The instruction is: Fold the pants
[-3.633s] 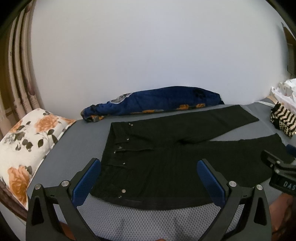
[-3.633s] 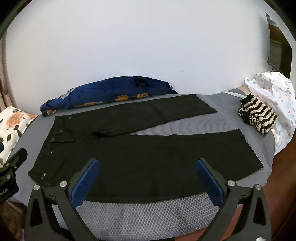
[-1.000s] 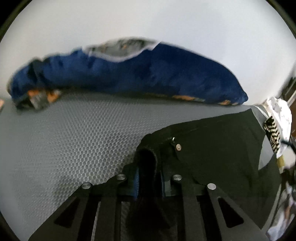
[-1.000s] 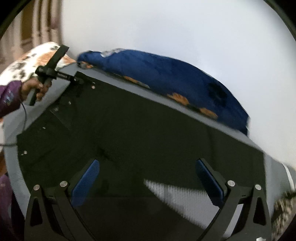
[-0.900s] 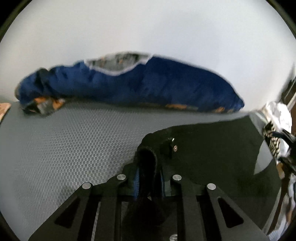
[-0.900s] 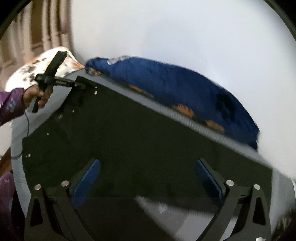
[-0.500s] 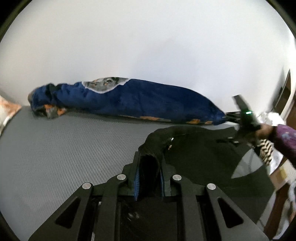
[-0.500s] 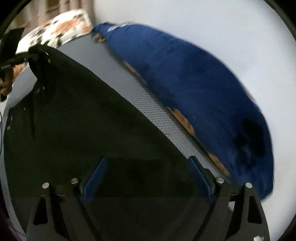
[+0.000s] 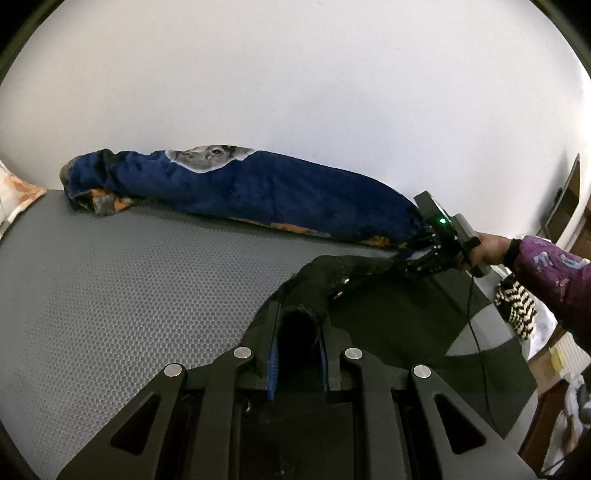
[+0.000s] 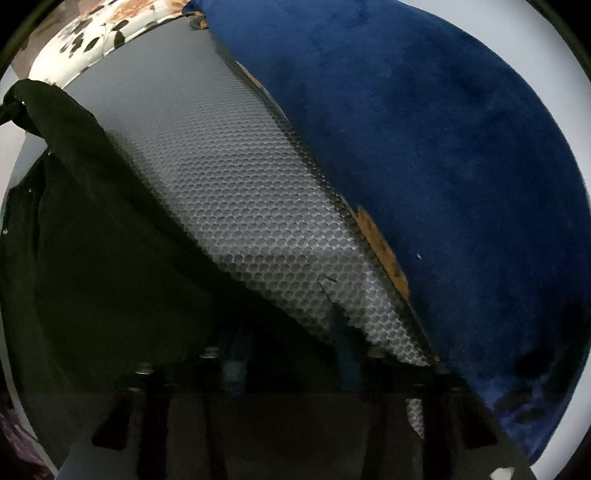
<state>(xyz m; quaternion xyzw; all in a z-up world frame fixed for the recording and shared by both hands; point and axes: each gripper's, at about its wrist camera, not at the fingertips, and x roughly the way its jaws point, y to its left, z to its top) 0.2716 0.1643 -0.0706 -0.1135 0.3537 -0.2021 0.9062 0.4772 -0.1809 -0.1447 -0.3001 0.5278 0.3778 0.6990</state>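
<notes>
I see no boxes or bins here, just a bed with a gray mat [image 9: 122, 295] that has a bumpy honeycomb look. My left gripper [image 9: 297, 354] is squeezed shut on a bunch of the black pants [image 9: 391, 317], up by the waist, where small shiny studs show. The cloth rises out from between the blue pads and stretches off to the right. The rest of the pants lies spread on the mat on that side. My right gripper [image 9: 400, 263] is at the far edge of the pants, near the end of the blue blanket [image 9: 266, 192]. A hand [image 9: 489, 248] in a purple sleeve [image 9: 550, 273] holds it, and a tiny green light glows on top. Its fingers have just been closing. From its own camera the view is dark and blurry, so I cannot tell if they pinch the cloth yet, but the pants edge runs right by them. The blue blanket is rolled up along the white wall [image 9: 295, 74] and sits very close to the right gripper. A flowery pillow [image 10: 99, 27] is at the head of the bed. A black and white striped cloth [image 9: 515, 308] lies past the mat on the right.
</notes>
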